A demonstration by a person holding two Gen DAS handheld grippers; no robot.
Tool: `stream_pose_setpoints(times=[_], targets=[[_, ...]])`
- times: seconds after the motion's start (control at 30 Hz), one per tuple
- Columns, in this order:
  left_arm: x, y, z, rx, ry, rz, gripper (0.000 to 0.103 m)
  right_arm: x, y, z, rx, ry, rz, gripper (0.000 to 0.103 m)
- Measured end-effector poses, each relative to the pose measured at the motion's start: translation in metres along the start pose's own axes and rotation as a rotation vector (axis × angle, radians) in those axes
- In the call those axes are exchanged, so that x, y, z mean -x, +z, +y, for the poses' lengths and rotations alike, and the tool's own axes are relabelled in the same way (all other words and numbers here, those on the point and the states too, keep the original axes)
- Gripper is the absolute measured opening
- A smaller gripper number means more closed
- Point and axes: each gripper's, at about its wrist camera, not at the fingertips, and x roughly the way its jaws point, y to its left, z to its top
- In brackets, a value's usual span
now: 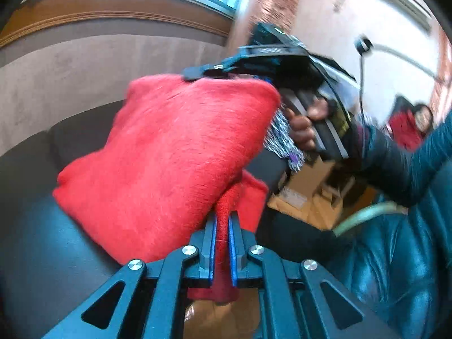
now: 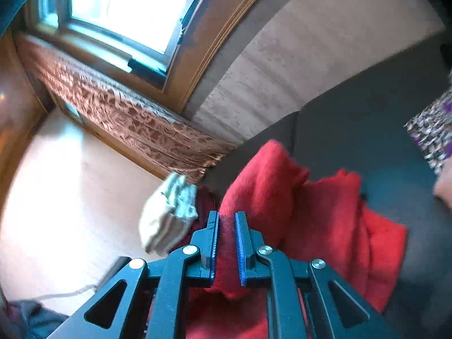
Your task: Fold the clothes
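Red fuzzy garment (image 1: 169,152) clamped tight in both left gripper (image 1: 222,217) and right gripper (image 2: 226,217), above dark sofa (image 2: 367,118).

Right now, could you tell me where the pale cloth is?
In the right wrist view the pale cloth lies bunched left of the right tool, beside the red garment.

One red fuzzy garment (image 1: 169,152) shows in both views. Two tongs are in sight: the left tongs (image 1: 223,220) and the right tongs (image 2: 226,220), each with two blue-padded fingers. One pale crumpled cloth (image 2: 169,214) lies beyond the red one. One patterned black-and-white cloth (image 2: 432,135) sits at the edge (partly cut off). One window (image 2: 127,8) appears.
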Motion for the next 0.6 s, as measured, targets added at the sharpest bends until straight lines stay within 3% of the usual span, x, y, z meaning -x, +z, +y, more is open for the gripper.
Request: stream_pose_setpoints(times=[0.17,0.33,0.37,0.43,0.47,0.53,0.6], targets=[[-0.044,-0.017,-0.008,0.018,-0.078,0.090,0.006,-0.004,-0.042,-0.053,-0.060,-0.275,0.101,0.011],[-0.043,-0.014,-0.011,0.126,-0.306,0.060,0.007,0.007,-0.054,-0.076,-0.088,-0.340,0.084,0.019],[-0.037,-0.010,-0.007,0.164,-0.408,0.041,0.011,0.010,-0.053,-0.077,-0.083,-0.326,0.084,0.026],[-0.021,-0.001,0.004,0.209,-0.494,-0.019,0.014,0.015,-0.050,-0.077,-0.073,-0.298,0.086,0.044],[-0.014,0.001,0.011,0.240,-0.506,-0.053,0.016,0.018,-0.049,-0.078,-0.068,-0.284,0.086,0.054],[-0.002,0.003,0.027,0.304,-0.488,-0.124,0.021,0.023,-0.046,-0.078,-0.058,-0.256,0.088,0.055],[0.000,0.005,0.049,0.384,-0.358,-0.176,0.022,0.029,-0.044,-0.079,-0.048,-0.228,0.089,0.055]])
